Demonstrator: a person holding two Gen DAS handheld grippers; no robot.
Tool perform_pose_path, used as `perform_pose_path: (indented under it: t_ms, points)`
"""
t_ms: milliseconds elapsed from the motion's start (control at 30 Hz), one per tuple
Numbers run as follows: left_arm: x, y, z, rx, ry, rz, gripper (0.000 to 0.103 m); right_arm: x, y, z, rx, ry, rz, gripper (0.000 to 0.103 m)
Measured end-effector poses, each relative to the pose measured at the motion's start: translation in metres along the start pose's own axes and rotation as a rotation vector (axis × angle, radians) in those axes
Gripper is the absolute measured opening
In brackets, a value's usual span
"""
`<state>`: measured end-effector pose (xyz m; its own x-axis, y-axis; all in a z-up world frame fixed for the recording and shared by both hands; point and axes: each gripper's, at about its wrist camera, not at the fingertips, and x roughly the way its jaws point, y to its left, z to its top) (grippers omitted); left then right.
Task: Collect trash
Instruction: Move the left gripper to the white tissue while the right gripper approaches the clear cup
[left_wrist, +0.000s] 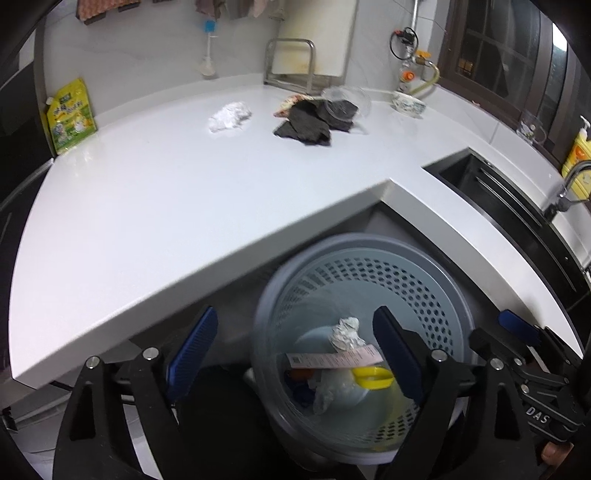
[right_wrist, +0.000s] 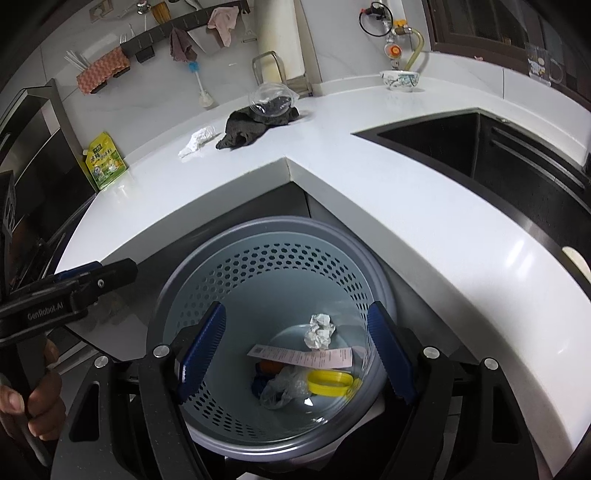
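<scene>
White corner countertop (right_wrist: 369, 177), dark sink (right_wrist: 480, 147), pale tiled wall (left_wrist: 147, 55), dark-framed window (left_wrist: 498, 48).

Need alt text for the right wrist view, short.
The right gripper hangs open and empty over a perforated grey bin holding a crumpled paper ball, a receipt, a plastic bag and a yellow ring. Behind it, the white L-shaped counter carries a white tissue and a dark cloth.

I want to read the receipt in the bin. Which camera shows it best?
The right wrist view: the receipt lies sharp and unobstructed in the bin. In the left wrist view it is blurred.
</scene>
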<state>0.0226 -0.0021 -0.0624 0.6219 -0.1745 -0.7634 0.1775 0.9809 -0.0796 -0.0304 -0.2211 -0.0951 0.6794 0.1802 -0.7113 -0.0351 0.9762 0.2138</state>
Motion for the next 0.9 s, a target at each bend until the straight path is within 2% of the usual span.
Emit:
perform_pose_path:
  t_ms: [133, 333, 600, 700, 900]
  points:
    - [-0.001, 0.009, 0.01, -0.002, -0.032, 0.044, 0.091, 0.003, -0.001, 0.007, 0.011, -0.009, 0.001, 0.076]
    - [0.004, 0.023, 0.034, -0.017, -0.067, 0.076, 0.092, 0.006, 0.002, 0.033, -0.001, -0.054, -0.015, 0.076]
    - [0.01, 0.048, 0.092, -0.048, -0.142, 0.134, 0.096, 0.019, 0.003, 0.098, -0.064, -0.141, -0.043, 0.076]
    - [0.015, 0.059, 0.118, -0.044, -0.177, 0.173, 0.096, 0.031, 0.005, 0.133, -0.107, -0.172, -0.052, 0.076]
    - [0.045, 0.079, 0.161, -0.073, -0.175, 0.194, 0.096, 0.066, 0.013, 0.191, -0.178, -0.191, -0.051, 0.076]
